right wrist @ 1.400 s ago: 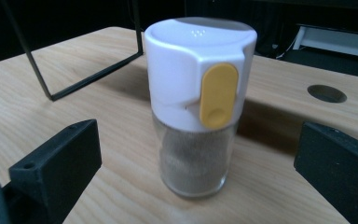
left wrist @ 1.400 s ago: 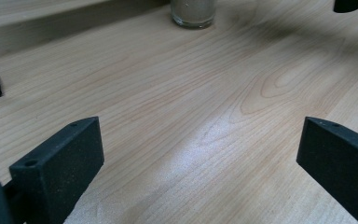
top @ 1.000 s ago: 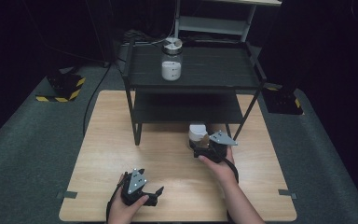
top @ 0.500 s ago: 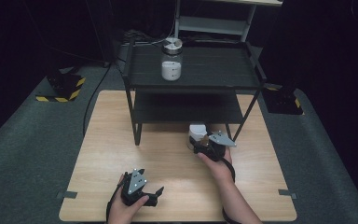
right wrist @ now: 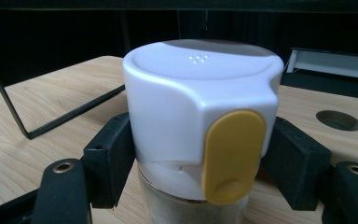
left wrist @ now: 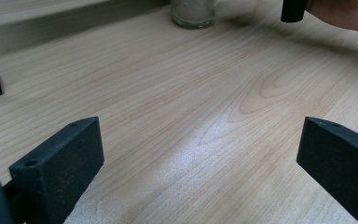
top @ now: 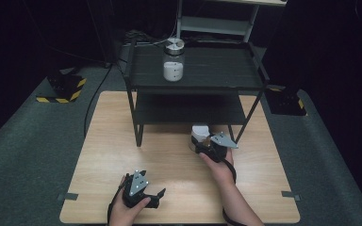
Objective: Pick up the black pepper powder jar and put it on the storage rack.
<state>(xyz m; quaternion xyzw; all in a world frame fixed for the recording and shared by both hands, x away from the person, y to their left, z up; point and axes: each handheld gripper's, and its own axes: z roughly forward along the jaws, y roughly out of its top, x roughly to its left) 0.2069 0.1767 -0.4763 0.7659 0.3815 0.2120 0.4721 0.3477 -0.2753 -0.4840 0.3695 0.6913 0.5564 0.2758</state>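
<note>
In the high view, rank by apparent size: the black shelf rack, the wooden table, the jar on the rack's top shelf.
1. Wooden table, largest.
2. Black shelf rack.
3. Jar, smallest; it sits farther from the camera, yet the gap is plain.

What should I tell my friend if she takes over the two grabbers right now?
Right gripper: jaws pressed on both sides of the white-capped jar, which stands on the table in front of the black shelf rack.
Left gripper: open, low over bare table, holding nothing.
A second jar already stands on the rack's top shelf.
Probably left: lift the gripped jar, perhaps onto the rack.
</note>
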